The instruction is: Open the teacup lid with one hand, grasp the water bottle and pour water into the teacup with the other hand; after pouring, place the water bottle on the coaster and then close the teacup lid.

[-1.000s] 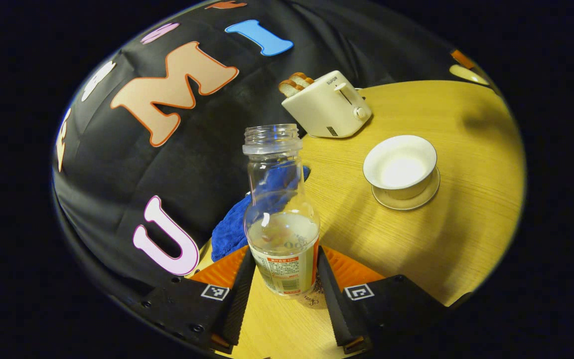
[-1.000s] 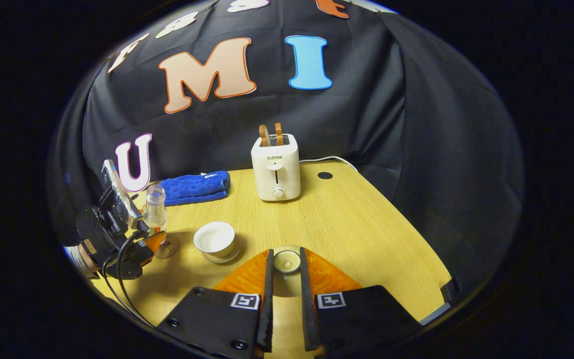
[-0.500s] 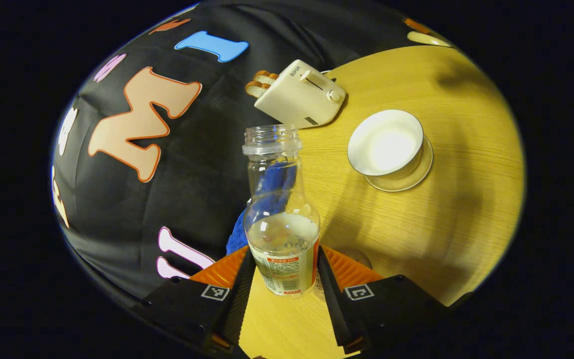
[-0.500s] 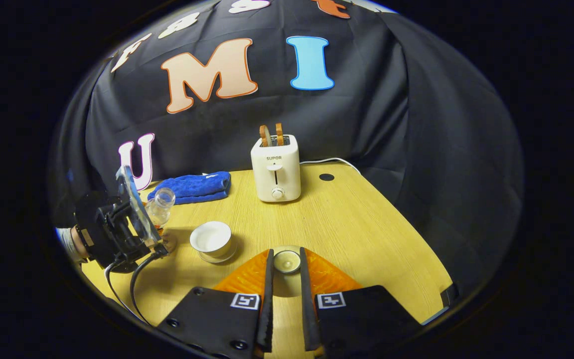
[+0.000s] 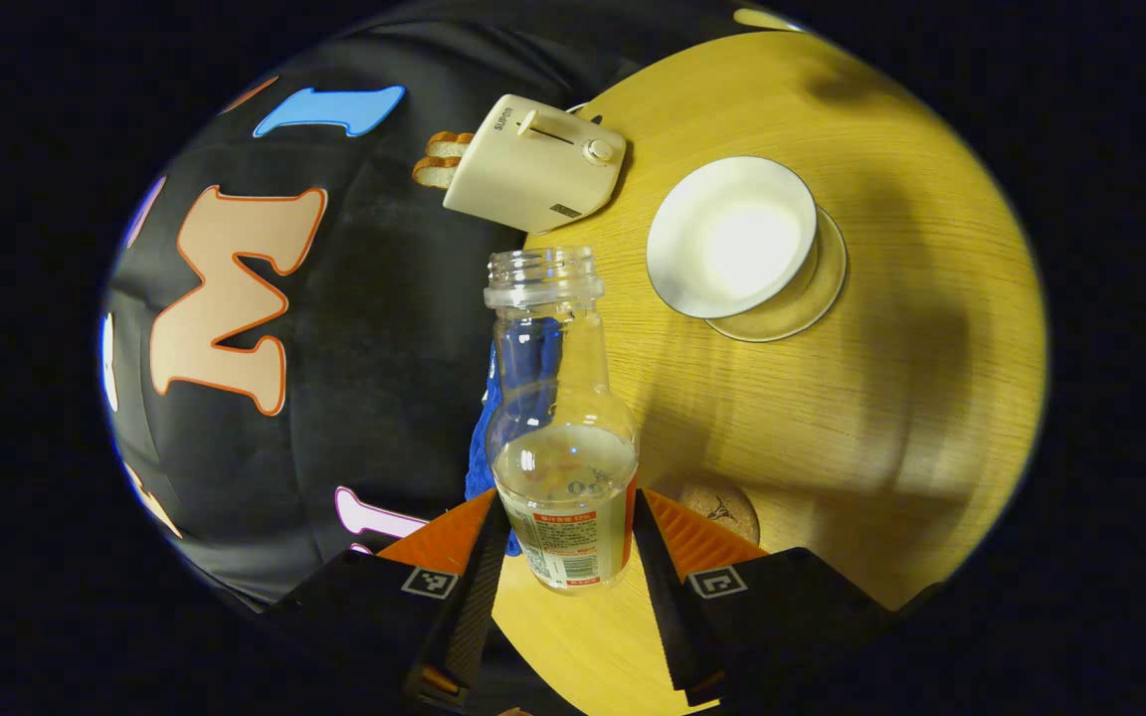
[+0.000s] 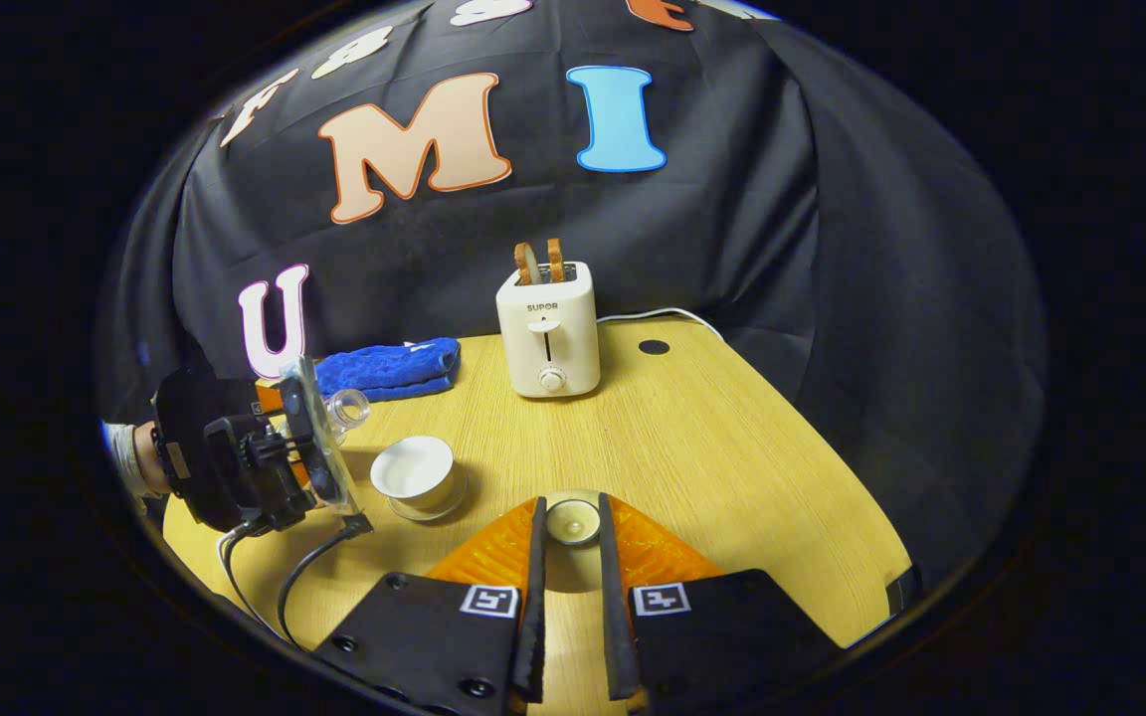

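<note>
Left tool (image 5: 563, 557) pinching clear plastic water bottle (image 5: 558, 438) at labelled base, uncapped, part-filled, tipped toward open white porcelain teacup (image 5: 732, 237) on saucer, above yellow wooden table (image 5: 891, 398). Round cork coaster (image 5: 720, 509) on table just beside right finger. Right tool (image 6: 571, 557) clamped on small white teacup lid (image 6: 571, 521), held above table near teacup (image 6: 414, 470). Cream toaster (image 6: 548, 328) and blue folded cloth (image 6: 389, 366) along back edge.

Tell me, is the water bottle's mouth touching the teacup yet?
Apart. In the right gripper view, the water bottle tilts toward the teacup with dark wall and bare table between its mouth and the rim.
</note>
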`<control>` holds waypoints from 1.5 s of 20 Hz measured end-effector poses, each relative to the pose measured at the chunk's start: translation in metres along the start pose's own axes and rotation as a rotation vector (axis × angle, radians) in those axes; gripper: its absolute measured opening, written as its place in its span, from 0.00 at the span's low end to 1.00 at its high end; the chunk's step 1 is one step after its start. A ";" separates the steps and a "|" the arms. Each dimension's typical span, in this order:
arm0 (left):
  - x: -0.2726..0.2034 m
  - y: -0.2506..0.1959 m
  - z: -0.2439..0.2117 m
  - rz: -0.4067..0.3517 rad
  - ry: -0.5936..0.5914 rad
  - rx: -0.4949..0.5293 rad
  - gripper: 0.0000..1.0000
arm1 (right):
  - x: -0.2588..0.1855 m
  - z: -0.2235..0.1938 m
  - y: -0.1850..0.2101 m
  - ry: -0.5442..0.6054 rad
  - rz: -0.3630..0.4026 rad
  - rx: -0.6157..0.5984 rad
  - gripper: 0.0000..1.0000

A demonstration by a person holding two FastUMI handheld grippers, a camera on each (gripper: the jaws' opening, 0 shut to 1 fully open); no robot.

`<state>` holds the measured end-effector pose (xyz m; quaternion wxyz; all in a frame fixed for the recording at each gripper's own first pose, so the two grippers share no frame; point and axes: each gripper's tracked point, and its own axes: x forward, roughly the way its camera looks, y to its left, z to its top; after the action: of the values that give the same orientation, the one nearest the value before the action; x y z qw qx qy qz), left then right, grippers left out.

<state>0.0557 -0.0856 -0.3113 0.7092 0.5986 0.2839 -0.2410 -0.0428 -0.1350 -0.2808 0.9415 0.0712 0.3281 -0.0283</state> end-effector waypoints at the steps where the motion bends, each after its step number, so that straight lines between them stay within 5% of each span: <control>1: 0.001 0.000 0.000 -0.002 0.007 0.027 0.68 | 0.001 -0.001 0.000 0.002 0.003 0.005 0.26; 7: 0.004 0.009 0.005 -0.012 0.031 0.210 0.69 | 0.007 -0.003 -0.006 0.006 0.009 0.033 0.28; 30: -0.007 0.040 0.013 -0.052 0.183 0.649 0.69 | 0.009 -0.024 -0.013 0.020 0.046 0.063 0.26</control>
<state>0.0791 -0.0918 -0.2763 0.4467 0.8049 0.2700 -0.2823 -0.0522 -0.1444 -0.3064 0.9360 0.1084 0.3346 -0.0164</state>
